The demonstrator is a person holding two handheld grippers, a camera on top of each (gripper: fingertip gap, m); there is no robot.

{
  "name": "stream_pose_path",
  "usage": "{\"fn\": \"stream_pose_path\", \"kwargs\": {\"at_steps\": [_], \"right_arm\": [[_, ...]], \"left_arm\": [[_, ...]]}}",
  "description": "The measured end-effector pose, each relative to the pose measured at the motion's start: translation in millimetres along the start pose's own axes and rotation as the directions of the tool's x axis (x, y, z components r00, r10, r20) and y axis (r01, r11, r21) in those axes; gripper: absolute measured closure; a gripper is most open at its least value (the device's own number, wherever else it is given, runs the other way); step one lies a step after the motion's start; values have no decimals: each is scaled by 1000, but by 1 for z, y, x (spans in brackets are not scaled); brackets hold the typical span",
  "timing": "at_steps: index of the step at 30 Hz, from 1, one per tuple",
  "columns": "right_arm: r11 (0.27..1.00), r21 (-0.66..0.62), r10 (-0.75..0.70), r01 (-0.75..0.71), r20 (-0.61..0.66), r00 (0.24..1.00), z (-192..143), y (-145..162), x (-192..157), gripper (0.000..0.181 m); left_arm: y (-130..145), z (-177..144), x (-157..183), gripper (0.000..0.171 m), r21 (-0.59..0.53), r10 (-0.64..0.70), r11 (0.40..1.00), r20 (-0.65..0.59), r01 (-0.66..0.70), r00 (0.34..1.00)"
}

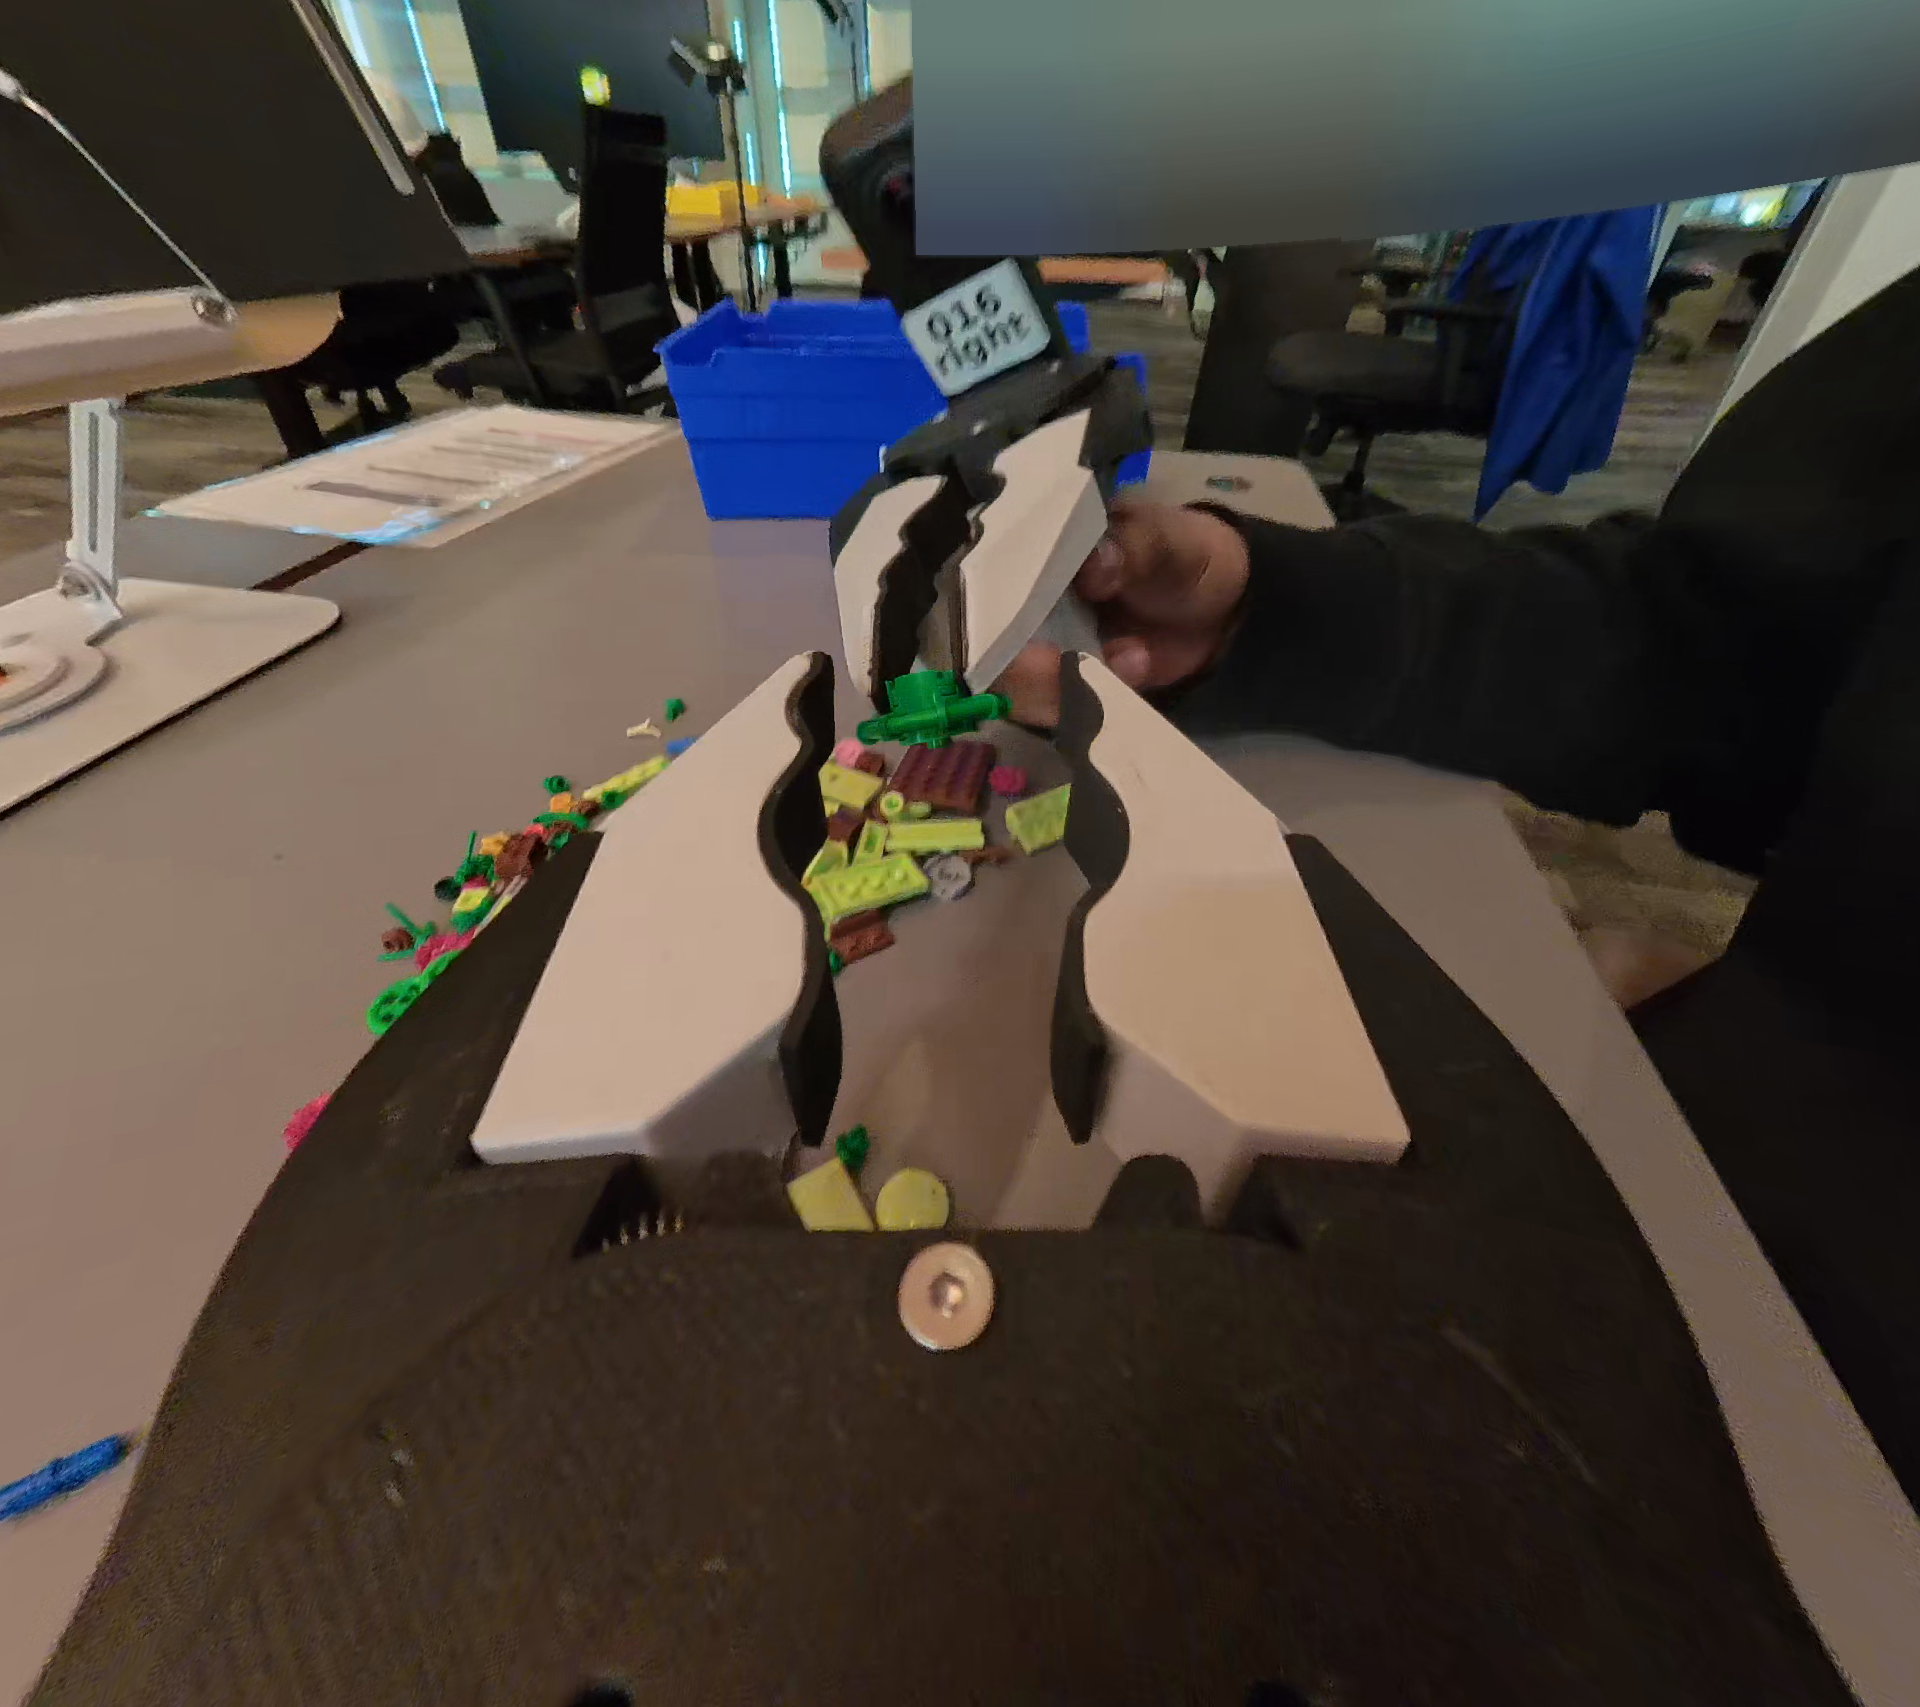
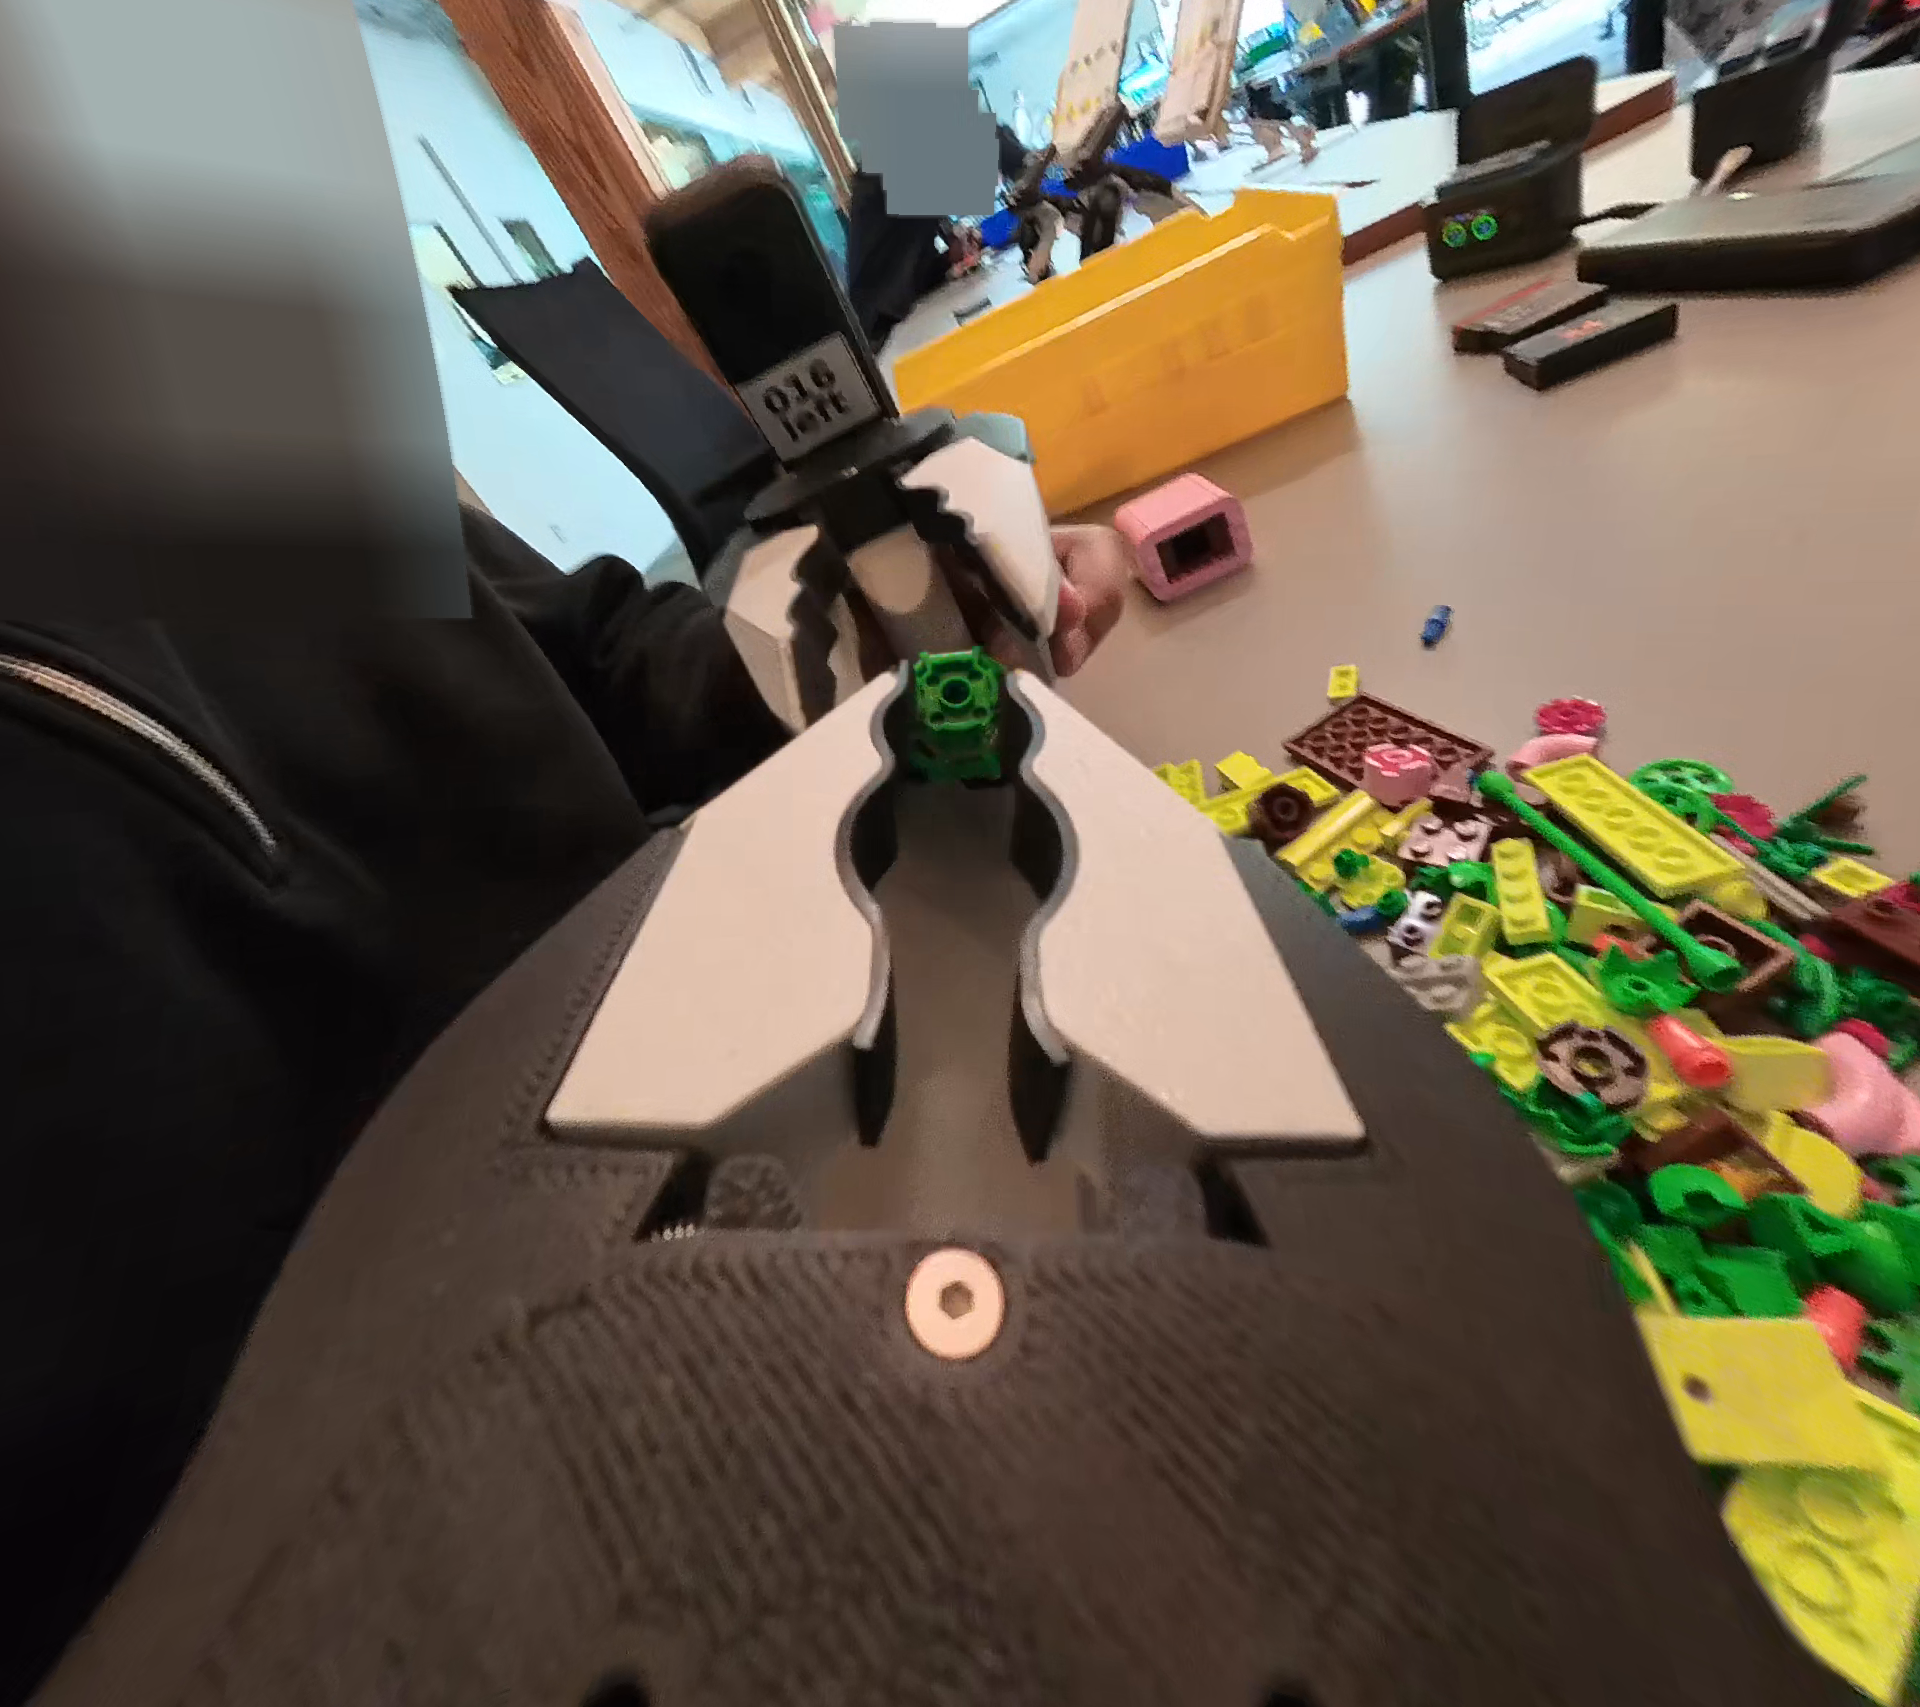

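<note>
Here, a big grey table (image 2: pixel 1558 535) holds everything. On it sits a yellow bin (image 2: pixel 1132 348), well beyond the brick pile (image 2: pixel 1621 961) and away from it. A blue bin (image 1: pixel 790 410) also stands on the table, far behind the pile in the left wrist view. Near the pile, toward the yellow bin, lies a small pink block (image 2: pixel 1184 551) with a square hole.

The brick pile is a loose heap of lime, green, brown and pink toy bricks. It lies on the table under and beside the two tools.

The right gripper (image 2: pixel 951 727) has its two fingers pressed onto a small green piece (image 2: pixel 951 722), held up above the pile. The piece has a round studded end facing the right wrist camera. In the left wrist view the same green piece (image 1: pixel 930 707) shows a thin bar sticking out sideways, so its long side runs across, not toward the left gripper (image 1: pixel 940 701).

The left gripper has its fingers spread apart with nothing between them. Its tips are just beside the green piece, one on each side, but I cannot tell if they touch it. The piece sits right in front of the left gripper, at the gap between its tips.
</note>
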State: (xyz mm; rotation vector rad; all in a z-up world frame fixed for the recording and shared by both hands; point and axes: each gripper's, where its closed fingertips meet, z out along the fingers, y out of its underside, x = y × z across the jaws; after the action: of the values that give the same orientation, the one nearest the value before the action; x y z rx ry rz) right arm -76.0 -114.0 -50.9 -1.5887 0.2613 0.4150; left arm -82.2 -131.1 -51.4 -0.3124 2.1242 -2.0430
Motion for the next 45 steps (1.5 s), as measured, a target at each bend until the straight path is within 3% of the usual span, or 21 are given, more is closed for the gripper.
{"fn": "stream_pose_path", "kwargs": {"at_steps": [4, 8, 10, 12, 17, 19, 21, 23, 25, 29, 33, 36, 38, 41, 45], "right_arm": [[984, -151, -117, 99, -114, 987, 4, 20, 13, 169], [906, -363, -302, 216, -199, 932, 3, 45, 28, 169], [892, -371, -343, 257, -188, 920, 5, 45, 25, 169], [911, -298, -345, 285, -171, 923, 6, 33, 17, 169], [979, -73, -198, 190, -139, 970, -5, 0, 7, 169], [973, -131, -212, 191, -177, 961, -10, 7, 16, 169], [917, -312, -329, 248, -243, 912, -14, 28, 32, 169], [847, -455, -407, 275, -223, 886, -13, 51, 37, 169], [832, -485, -387, 270, -158, 909, -4, 64, 28, 168], [801, -538, -377, 262, -113, 919, 2, 81, 23, 169], [767, -590, -380, 251, -103, 919, 1, 93, 25, 169], [771, -555, -440, 313, -109, 891, 2, 81, 24, 169], [758, -513, -535, 403, -136, 834, 1, 63, 22, 169], [701, -444, -680, 559, -180, 711, -2, 35, 13, 169], [596, -385, -800, 705, -209, 562, 1, 15, -4, 170]], "left_arm": [[31, 4, -11, 134, -196, 38, 980, 52, -27, 998], [57, 5, -12, 134, -364, 69, 931, 58, -43, 996], [58, 6, -10, 133, -369, 73, 928, 55, -47, 996], [51, 7, -10, 129, -325, 60, 945, 63, -36, 996], [31, 3, -14, 130, -210, 40, 977, 70, -25, 997], [34, 0, -15, 133, -231, 21, 973, 58, -7, 998], [42, -4, -11, 141, -280, -30, 959, 10, 32, 1000], [57, -9, -6, 147, -379, -97, 922, -43, 73, 994], [70, -12, -4, 147, -454, -103, 889, -58, 66, 993], [90, -12, 7, 155, -548, 10, 834, -107, -67, 994], [94, -12, 8, 160, -569, 36, 818, -107, -91, 994], [78, -8, -3, 152, -494, -99, 866, -17, 77, 995], [57, -7, -14, 146, -365, -313, 881, 26, 301, 949], [28, -12, -25, 150, -185, -585, 802, -48, 568, 810], [14, -12, -18, 154, -144, -695, 719, -179, 680, 697]]}}
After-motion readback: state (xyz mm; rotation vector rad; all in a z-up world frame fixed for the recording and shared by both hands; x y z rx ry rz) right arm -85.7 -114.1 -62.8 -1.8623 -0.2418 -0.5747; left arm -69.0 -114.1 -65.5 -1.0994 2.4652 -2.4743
